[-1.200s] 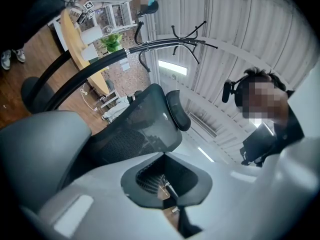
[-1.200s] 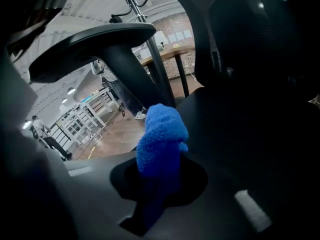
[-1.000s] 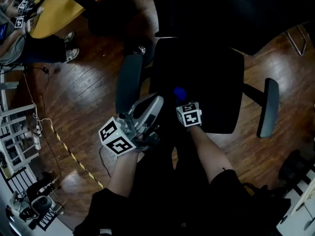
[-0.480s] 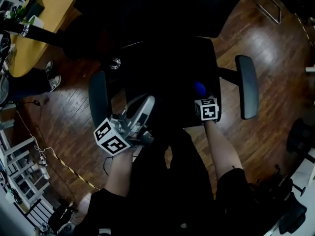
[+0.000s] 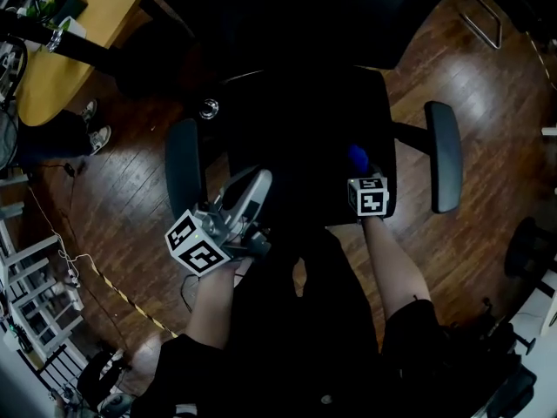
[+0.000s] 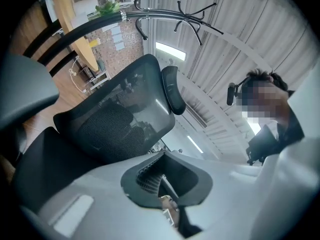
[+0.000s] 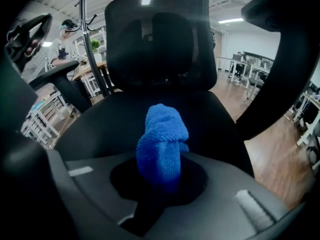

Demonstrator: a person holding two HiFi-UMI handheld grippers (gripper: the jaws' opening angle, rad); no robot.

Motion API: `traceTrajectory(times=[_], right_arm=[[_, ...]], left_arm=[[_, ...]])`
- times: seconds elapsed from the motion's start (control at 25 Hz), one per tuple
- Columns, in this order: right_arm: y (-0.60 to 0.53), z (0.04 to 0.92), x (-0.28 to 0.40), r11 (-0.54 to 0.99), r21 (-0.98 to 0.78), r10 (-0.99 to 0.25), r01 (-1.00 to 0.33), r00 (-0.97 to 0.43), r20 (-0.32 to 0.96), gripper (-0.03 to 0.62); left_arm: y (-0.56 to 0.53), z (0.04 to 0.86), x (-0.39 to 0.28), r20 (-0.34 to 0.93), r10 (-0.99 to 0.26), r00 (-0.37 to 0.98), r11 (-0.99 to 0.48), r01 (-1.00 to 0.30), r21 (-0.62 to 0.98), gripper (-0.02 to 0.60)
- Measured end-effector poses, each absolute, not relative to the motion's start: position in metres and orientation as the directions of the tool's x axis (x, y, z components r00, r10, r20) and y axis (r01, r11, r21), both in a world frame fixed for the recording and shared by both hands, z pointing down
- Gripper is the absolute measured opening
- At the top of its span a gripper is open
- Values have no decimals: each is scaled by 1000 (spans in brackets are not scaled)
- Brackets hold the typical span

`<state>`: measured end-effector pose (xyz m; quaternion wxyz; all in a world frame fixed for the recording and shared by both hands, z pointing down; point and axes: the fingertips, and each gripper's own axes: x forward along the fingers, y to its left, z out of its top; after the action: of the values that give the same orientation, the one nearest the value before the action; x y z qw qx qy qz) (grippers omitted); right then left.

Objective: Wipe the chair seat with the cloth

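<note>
So, your right gripper (image 7: pixel 160 175) has its jaws clenched on the bright blue fluffy cloth (image 7: pixel 162 143), and the bunched end of that cloth sticks out past the jaw tips and points toward the backrest. Beyond and below those tips lies the black padded chair seat (image 7: pixel 112 118). From the head view, the cloth sits over the seat's front right part, on the side of the right grey armrest pad (image 5: pixel 446 157). Neither view shows for certain whether the cloth presses on the seat or hangs just above it.

Your left gripper (image 6: pixel 167 186) has its jaws drawn together with nothing between them. It tilts upward off the seat's front left edge, facing the black mesh backrest (image 6: pixel 117 126).

As for progress, I'd judge the grasping part done and the wiping itself under way or about to begin. The seat looks evenly dark and shows no mark of which areas have been covered. Treat the middle, the back and the left side ahead of the right jaws as what is left to wipe
</note>
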<state>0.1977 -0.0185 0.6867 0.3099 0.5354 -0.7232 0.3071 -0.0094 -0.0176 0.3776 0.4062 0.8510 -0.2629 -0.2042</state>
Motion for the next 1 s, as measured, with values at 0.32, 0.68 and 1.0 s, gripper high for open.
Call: traceTrajectory(times=[0.32,0.68,1.0], right_arm=[[10,677,15,448,-324,-454,-833,-525,720,38],[72,686,-111,546,-441,-317,-712,-663,678,38],[68,703,-27,433,-405,-371,-806,-568,734,38]], left_arm=[[-5,366,-72,-135,-722,679,-486,-358,798,-8],[15,370,-131,-105,-812,574,-416,-444,794,-8],[8,374,-100,-120,-751,650,-460,-384,800,-8]])
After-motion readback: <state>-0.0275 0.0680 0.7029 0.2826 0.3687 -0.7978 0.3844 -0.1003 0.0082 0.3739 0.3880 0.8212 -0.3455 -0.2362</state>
